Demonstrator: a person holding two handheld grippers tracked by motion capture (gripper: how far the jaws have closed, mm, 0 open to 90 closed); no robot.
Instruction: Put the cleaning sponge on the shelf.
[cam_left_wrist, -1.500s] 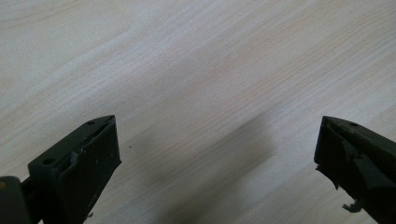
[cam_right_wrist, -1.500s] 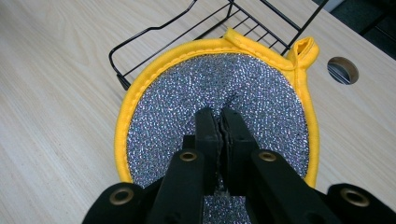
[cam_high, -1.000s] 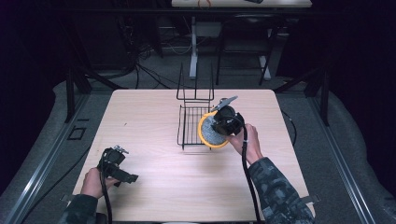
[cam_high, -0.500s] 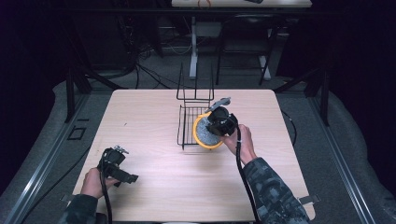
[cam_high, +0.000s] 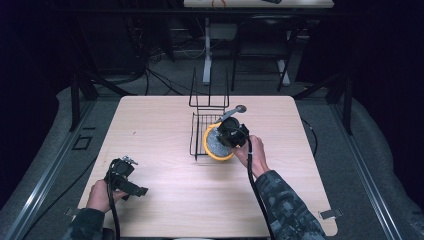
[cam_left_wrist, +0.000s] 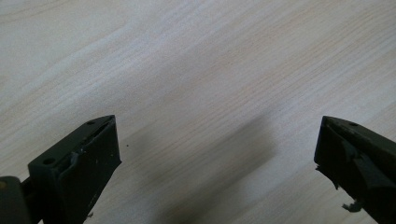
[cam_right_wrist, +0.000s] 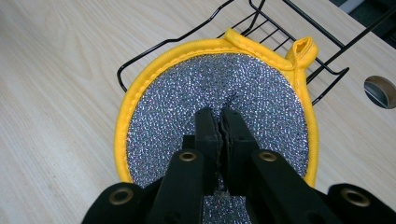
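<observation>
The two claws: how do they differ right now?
The left claw has its jaws spread wide with nothing between them, over bare table; the right claw is shut, pinching the silver, yellow-rimmed pad at the wire rack. The left sits near the person; the right reaches farther out. Both are black and hand-held.

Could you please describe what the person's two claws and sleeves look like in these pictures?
Both are black handheld devices, each trailing a black cable. The left claw has blocky black jaws with chipped edges; the right claw has slim black jaws on arms with brass-coloured rivets. The right sleeve is dark camouflage.
</observation>
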